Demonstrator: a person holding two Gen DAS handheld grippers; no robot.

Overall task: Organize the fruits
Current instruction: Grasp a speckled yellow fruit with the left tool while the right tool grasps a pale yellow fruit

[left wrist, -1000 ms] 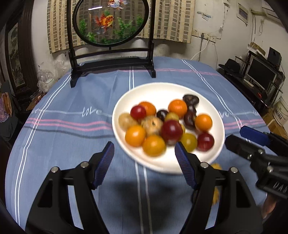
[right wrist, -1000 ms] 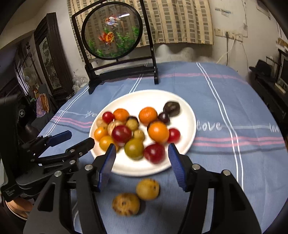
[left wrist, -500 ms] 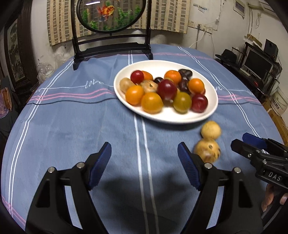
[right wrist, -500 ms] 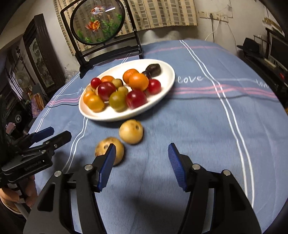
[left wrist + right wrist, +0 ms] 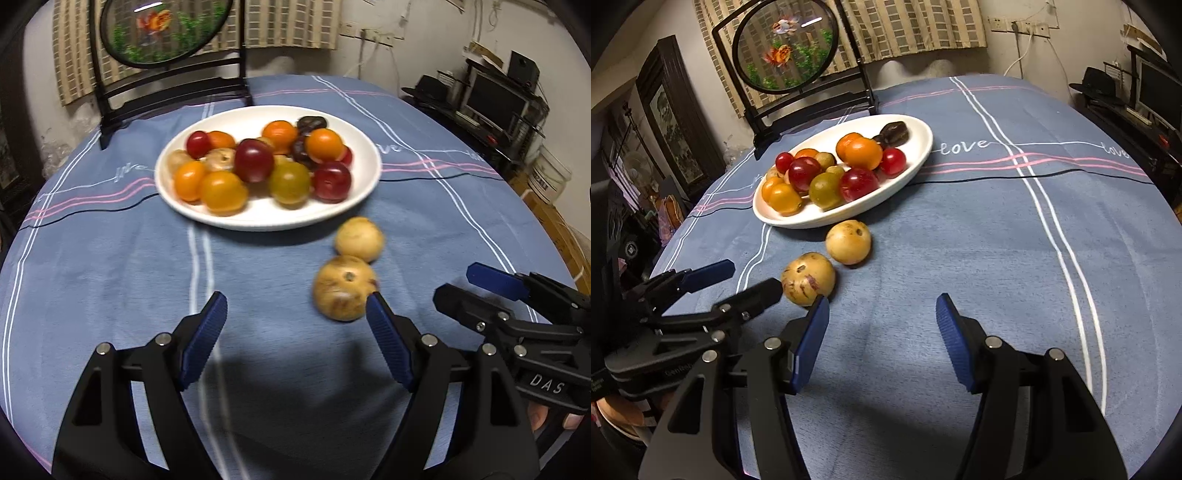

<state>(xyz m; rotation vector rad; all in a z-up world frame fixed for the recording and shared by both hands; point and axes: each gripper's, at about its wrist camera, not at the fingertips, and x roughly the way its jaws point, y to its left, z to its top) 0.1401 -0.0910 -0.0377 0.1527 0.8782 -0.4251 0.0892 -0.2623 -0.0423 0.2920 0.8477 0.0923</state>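
Jaws on my left gripper point(image 5: 295, 325) have just been opening and stand wide, nothing between them, only cloth point(image 5: 110, 280) under the gap. Its right pad sits just beside the near fruit point(image 5: 343, 288), a tan, blotchy round one lying loose on the table; can't tell if pad and skin touch. My right gripper point(image 5: 882, 325) is at a middling spread, also empty, its left pad just below the same fruit point(image 5: 808, 277). Second tan fruit point(image 5: 359, 239) lies right behind the first, touching or nearly, and close to the plate point(image 5: 364, 184) rim. Plate is already piled with small fruits. I judge both loose ones light, firm-skinned, smooth and prone to roll, bruised spots maybe soft. Best hold: pads across the widest middle, gentle squeeze, near fruit first so the far one doesn't get knocked.
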